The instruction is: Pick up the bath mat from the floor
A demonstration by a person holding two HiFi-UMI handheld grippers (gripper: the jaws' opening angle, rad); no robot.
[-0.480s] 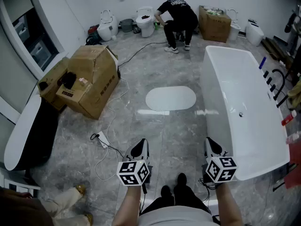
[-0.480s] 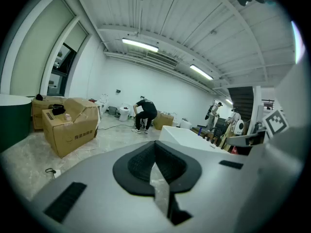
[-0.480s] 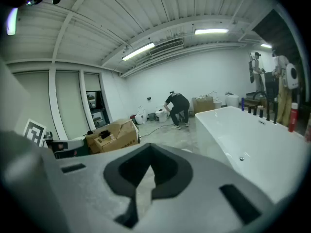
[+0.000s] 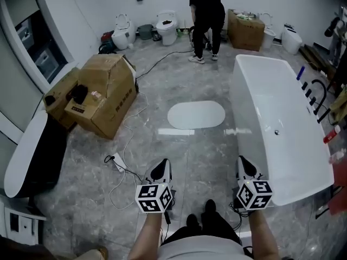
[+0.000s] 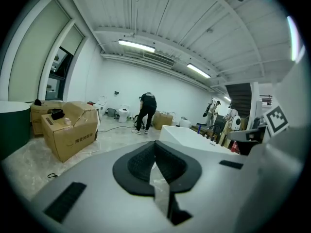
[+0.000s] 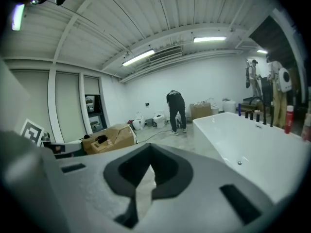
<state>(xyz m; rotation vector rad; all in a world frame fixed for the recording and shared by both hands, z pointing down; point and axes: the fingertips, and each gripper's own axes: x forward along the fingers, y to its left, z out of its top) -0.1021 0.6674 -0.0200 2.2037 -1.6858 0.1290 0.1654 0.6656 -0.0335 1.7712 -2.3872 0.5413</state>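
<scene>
Left hand-held gripper [image 4: 161, 169] and right hand-held gripper [image 4: 244, 167] both closed on nothing, white oval bath mat [image 4: 196, 115] lies flat on the floor ahead, between cardboard box [image 4: 105, 93] and bathtub [image 4: 276, 129], power strip [image 4: 119, 161] nearby

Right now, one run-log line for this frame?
phase: pre-approach | white oval bath mat: flat on grey floor, beside white bathtub | left gripper: shut, empty | right gripper: shut, empty

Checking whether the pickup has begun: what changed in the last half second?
The person in black at the far wall rose from a crouch. The white oval bath mat lies untouched; the shut left gripper and right gripper held their place.
</scene>
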